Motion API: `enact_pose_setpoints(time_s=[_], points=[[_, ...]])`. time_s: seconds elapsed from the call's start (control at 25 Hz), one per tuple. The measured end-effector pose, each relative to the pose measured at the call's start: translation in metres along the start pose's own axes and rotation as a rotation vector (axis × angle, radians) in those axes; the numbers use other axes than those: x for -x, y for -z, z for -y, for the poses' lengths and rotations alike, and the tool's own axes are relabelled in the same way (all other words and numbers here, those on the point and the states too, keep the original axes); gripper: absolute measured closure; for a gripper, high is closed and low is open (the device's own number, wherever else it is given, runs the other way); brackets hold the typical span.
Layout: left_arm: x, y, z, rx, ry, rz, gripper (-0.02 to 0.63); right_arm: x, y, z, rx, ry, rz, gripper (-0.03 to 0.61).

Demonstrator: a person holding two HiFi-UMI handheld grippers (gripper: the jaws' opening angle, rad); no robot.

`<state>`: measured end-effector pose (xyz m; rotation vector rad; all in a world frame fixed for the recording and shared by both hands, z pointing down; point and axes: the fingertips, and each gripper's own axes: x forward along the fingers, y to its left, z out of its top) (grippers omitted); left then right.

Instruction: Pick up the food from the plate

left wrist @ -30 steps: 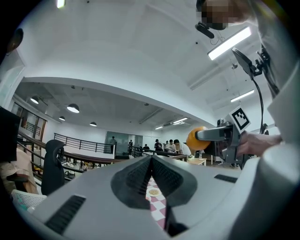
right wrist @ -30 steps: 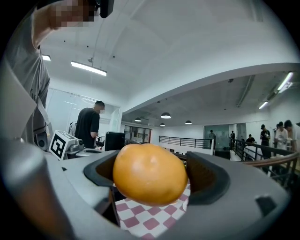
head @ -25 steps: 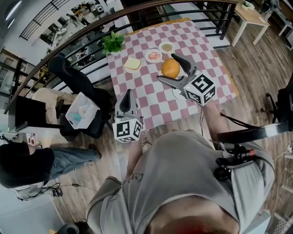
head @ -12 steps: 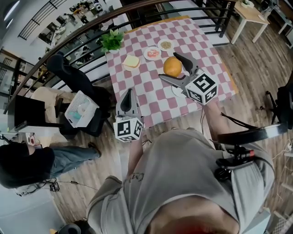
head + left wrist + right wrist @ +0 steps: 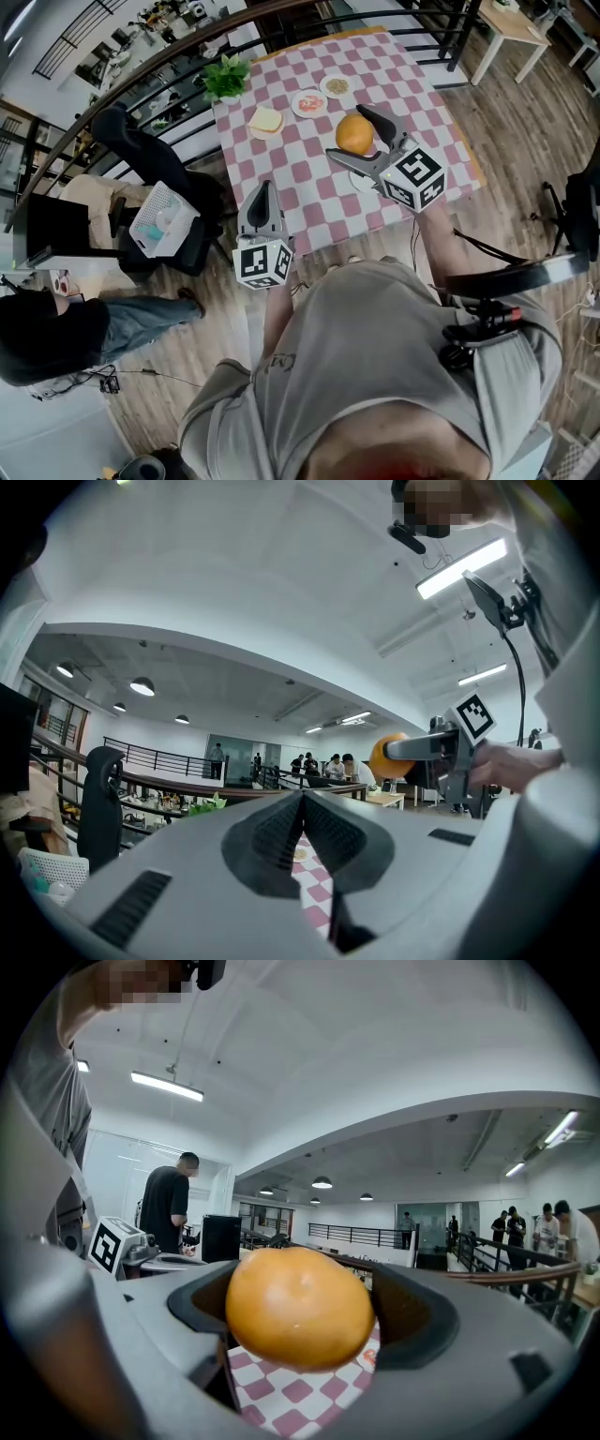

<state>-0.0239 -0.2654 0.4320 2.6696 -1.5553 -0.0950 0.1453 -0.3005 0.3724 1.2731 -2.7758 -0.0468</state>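
A round orange fruit (image 5: 354, 134) hangs above the pink-checked table (image 5: 309, 192), and my right gripper (image 5: 347, 133) is shut on it. In the right gripper view the orange (image 5: 300, 1307) fills the gap between the jaws of that gripper (image 5: 302, 1314). A white plate (image 5: 364, 183) lies partly hidden under the gripper. My left gripper (image 5: 263, 187) hovers at the table's near edge, shut, with nothing in it. The left gripper view has its jaws (image 5: 302, 803) pressed together, with the held orange (image 5: 384, 759) off to the right.
At the far side of the table lie a bread slice on a plate (image 5: 266, 120), a plate of red food (image 5: 309, 103), a small dish (image 5: 337, 86) and a green plant (image 5: 228, 80). A black chair (image 5: 141, 155) and white basket (image 5: 161, 217) stand left of the table.
The right gripper keeps hold of the orange and has drifted slightly farther over the table. The left gripper has stayed in place. The head view has shifted a little.
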Motion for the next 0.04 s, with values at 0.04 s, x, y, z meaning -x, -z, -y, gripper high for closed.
enact_pose_setpoints(time_s=[0.04], points=[[-0.0002, 0.0005, 0.0001, 0.0, 0.0, 0.0, 0.604, -0.0001, 0.0006, 0.0002, -0.001, 0.0, -0.001, 0.153]])
